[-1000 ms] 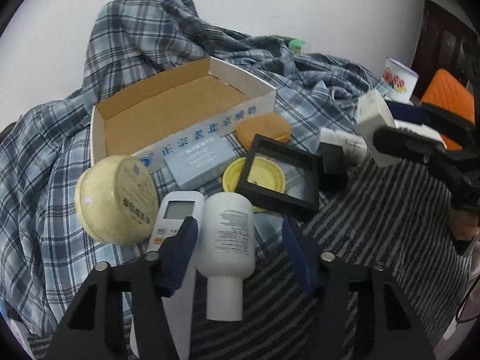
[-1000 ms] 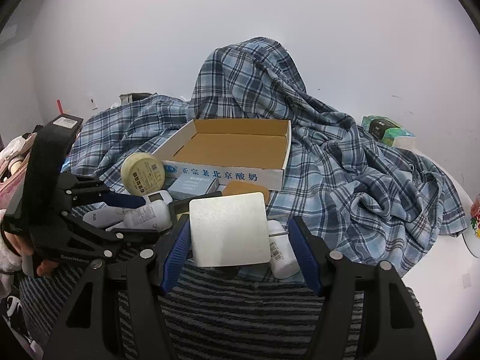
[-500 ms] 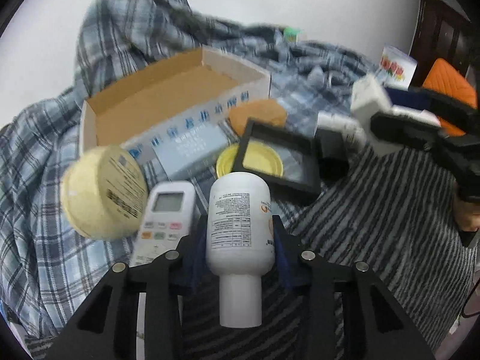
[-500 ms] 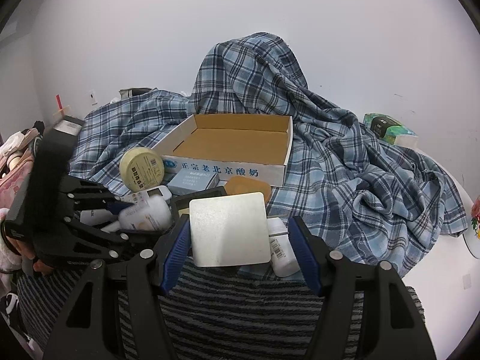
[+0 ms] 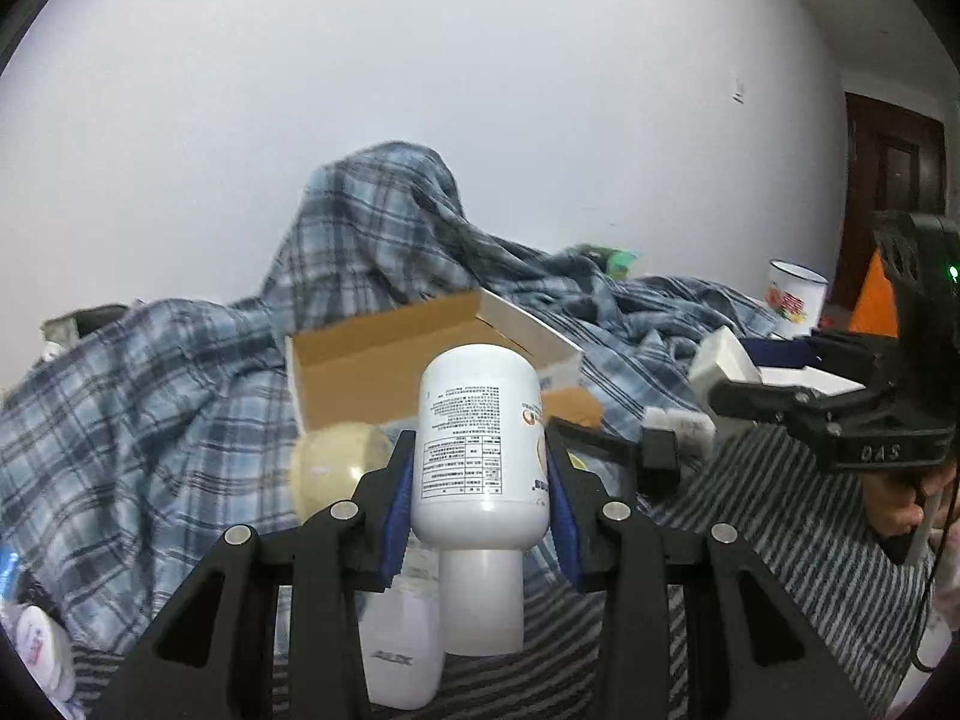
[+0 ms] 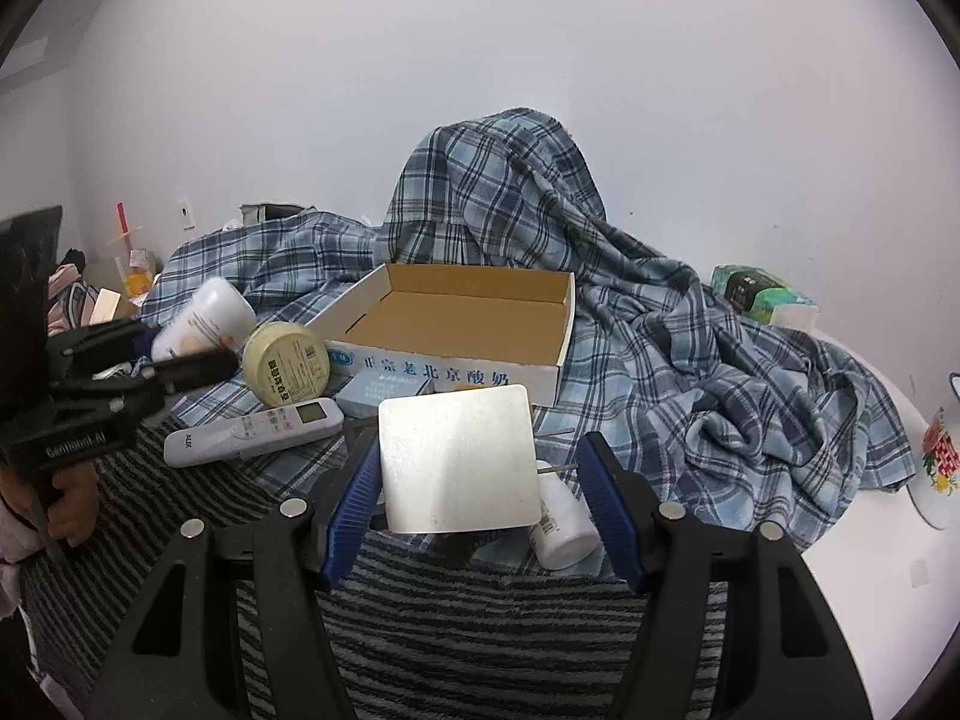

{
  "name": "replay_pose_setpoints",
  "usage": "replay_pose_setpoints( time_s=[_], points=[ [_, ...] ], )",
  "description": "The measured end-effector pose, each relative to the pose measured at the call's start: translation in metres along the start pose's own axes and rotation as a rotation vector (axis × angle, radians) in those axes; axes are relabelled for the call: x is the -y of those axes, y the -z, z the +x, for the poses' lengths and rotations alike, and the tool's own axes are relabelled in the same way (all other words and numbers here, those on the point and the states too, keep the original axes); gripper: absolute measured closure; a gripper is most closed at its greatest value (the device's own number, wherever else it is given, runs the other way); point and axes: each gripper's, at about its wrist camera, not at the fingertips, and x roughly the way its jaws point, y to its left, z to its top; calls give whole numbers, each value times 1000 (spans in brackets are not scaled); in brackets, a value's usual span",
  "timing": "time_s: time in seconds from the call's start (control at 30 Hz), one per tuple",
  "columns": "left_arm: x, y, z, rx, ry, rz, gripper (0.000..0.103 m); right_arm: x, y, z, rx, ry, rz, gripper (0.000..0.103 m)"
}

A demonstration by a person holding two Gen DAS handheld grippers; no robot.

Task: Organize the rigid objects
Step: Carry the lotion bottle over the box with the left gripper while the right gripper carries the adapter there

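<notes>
My left gripper [image 5: 479, 483] is shut on a white bottle [image 5: 480, 438], cap toward me, lifted above the striped cloth; it also shows in the right wrist view [image 6: 201, 318]. An open cardboard box [image 6: 468, 324] lies on the plaid blanket behind. My right gripper [image 6: 489, 480] holds a white square box [image 6: 457, 463] against its left pad; a gap shows at the right pad. A cream round tin [image 6: 287, 363], a white remote [image 6: 252, 432], a small blue box [image 6: 384, 390] and a small white bottle [image 6: 561, 519] lie in front of the cardboard box.
A plaid blanket [image 6: 690, 372] is heaped behind and right of the box. A striped cloth [image 6: 480, 618] covers the near surface. A green tissue pack [image 6: 759, 297] and a floral mug [image 5: 795, 297] sit at the right. A black frame [image 5: 600, 435] lies near the right gripper.
My left gripper closed on the white bottle and lifted it up off the cloth, tilting the view upward. My right gripper kept the white square box and barely moved.
</notes>
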Motion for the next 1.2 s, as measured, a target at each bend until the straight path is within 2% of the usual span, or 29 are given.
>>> replay_pose_setpoints(
  time_s=[0.1,0.23,0.33,0.37,0.43,0.57,0.73,1.0,1.2],
  points=[
    [-2,-14,-16,49,-24,-17,62,-3,-8,-5,17,39,-13,39],
    [2,-46,-35,140,-84,12,62,-6,-33,-17,66,51,-18,39],
    [0,-70,-36,142,-151,15,62,-7,-60,-24,136,106,-8,39],
    [-4,-79,-37,155,-152,-9,62,-9,-70,-25,161,119,-15,39],
    [-11,-94,-36,174,-162,-40,62,-12,-89,-25,210,146,-23,39],
    [-25,-120,-27,227,-195,-85,62,-18,-130,-12,269,146,-34,39],
    [-36,-137,-4,260,-234,-99,62,-22,-156,15,286,134,-9,39],
    [-53,-126,46,172,-242,-95,62,-13,-150,59,226,128,32,39],
    [-66,-101,104,-23,-278,-52,62,-1,-130,105,107,119,65,39]
  ],
)
